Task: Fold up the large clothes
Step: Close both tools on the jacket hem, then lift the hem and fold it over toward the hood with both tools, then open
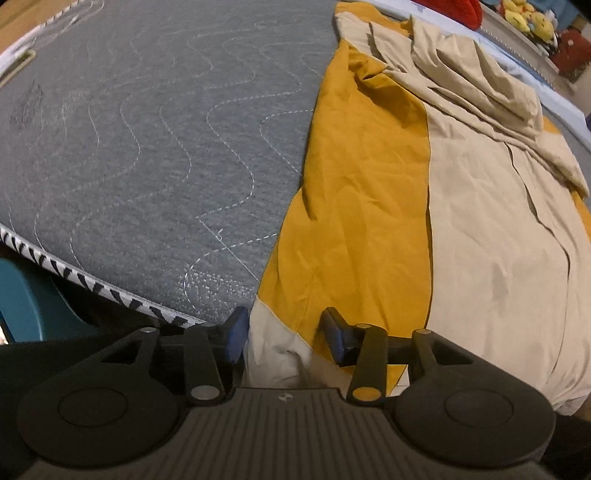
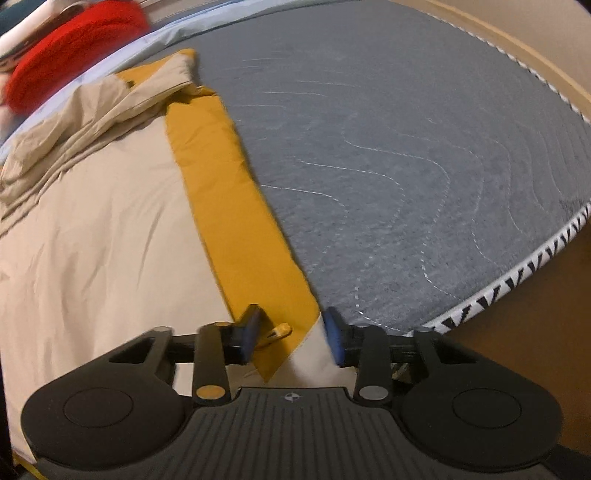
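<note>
Mustard-and-beige garment (image 1: 369, 221) lies between both parted grippers, left (image 1: 282, 338) and right (image 2: 290, 336).

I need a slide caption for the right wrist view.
Right gripper open over the near corner of a mustard-and-beige cloth on a grey quilted mattress.

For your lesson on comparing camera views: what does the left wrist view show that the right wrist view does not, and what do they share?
Only the left wrist view: yellow plush toys on a far ledge, a teal object beside the bed, the left gripper. Only the right wrist view: the right gripper, open over a small yellow tab. Both: the mustard and beige cloth, grey quilted mattress, red item.
</note>
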### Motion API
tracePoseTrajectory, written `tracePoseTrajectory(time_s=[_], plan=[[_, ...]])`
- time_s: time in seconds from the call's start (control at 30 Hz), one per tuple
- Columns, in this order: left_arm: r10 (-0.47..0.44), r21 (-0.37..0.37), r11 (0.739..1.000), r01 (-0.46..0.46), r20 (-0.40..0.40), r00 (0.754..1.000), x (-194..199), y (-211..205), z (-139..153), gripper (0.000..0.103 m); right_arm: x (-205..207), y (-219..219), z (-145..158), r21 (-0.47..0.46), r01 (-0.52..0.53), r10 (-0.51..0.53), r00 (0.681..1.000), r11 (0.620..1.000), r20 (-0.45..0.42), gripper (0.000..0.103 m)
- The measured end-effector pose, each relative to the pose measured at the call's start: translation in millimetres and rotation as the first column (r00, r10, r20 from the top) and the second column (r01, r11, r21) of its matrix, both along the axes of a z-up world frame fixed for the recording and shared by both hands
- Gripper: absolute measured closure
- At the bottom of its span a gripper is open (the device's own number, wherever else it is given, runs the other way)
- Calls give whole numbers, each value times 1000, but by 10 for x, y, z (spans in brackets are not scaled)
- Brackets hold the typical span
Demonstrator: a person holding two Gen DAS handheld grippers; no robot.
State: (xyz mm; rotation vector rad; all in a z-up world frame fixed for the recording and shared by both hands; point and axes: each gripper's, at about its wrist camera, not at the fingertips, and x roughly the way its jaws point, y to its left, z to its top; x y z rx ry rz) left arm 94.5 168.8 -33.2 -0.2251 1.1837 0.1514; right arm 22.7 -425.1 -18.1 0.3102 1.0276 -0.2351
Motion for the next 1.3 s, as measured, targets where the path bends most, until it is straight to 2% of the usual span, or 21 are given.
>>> tracePoseTrajectory(time_s=[0.03, 0.07, 0.13, 0.2, 0.3, 0.4, 0.57, 0.67, 0.83, 0.93, 1.0, 1.03, 1.17, 1.23, 1.3], plan=[[-11, 9, 1000, 11, 7, 1000, -3, -22, 6, 72, 7, 25, 7, -10, -14, 14, 1000, 1000, 2, 87], [-27, 17, 1000, 27, 13, 1000, -4, -40, 27, 78, 11, 52, 20, -17, -26, 26, 1000, 1000, 6, 93], [-62, 36, 998, 61, 26, 998, -5, -112, 62, 90, 7, 74, 60, -19, -38, 38, 999, 999, 23, 95], [-91, 54, 995, 89, 42, 995, -28, -168, 117, 92, -9, 76, 112, -12, -41, 41, 998, 999, 46, 96], [-113, 61, 992, 109, 76, 991, -85, -224, 240, 94, -70, 50, 220, 5, -35, 34, 996, 999, 83, 96], [-122, 34, 992, 119, 133, 984, -151, -249, 439, 95, -153, 51, 396, 34, -41, 35, 989, 999, 145, 96], [-145, -31, 987, 156, 224, 964, -209, -231, 890, 97, -319, 23, 848, 86, -92, 63, 954, 992, 293, 97], [-154, -60, 982, 177, 282, 947, -231, -173, 1196, 97, -416, -93, 1117, 128, -80, 30, 934, 989, 356, 98], [-183, -61, 974, 220, 366, 913, -301, -64, 1669, 98, -649, -257, 1469, 203, -79, -14, 907, 976, 422, 98], [-196, -87, 965, 246, 381, 904, -420, 53, 1870, 98, -850, -303, 1637, 215, -89, -14, 900, 972, 435, 98], [-207, -103, 959, 263, 379, 902, -545, 128, 1988, 98, -1040, -384, 1723, 244, -82, -32, 902, 966, 430, 99], [-212, -117, 955, 274, 377, 902, -642, 168, 2051, 98, -1124, -423, 1762, 258, -75, -43, 904, 963, 425, 103], [-217, -170, 940, 296, 374, 902, -920, 309, 2247, 98, -1517, -548, 1955, 313, -72, -73, 901, 947, 428, 103], [-188, -206, 939, 275, 361, 913, -1001, 368, 2274, 98, -1579, -527, 2019, 279, -80, -50, 901, 957, 432, 103], [-160, -243, 937, 251, 340, 927, -928, 414, 2243, 98, -1501, -542, 2018, 308, -85, -56, 905, 948, 422, 103]])
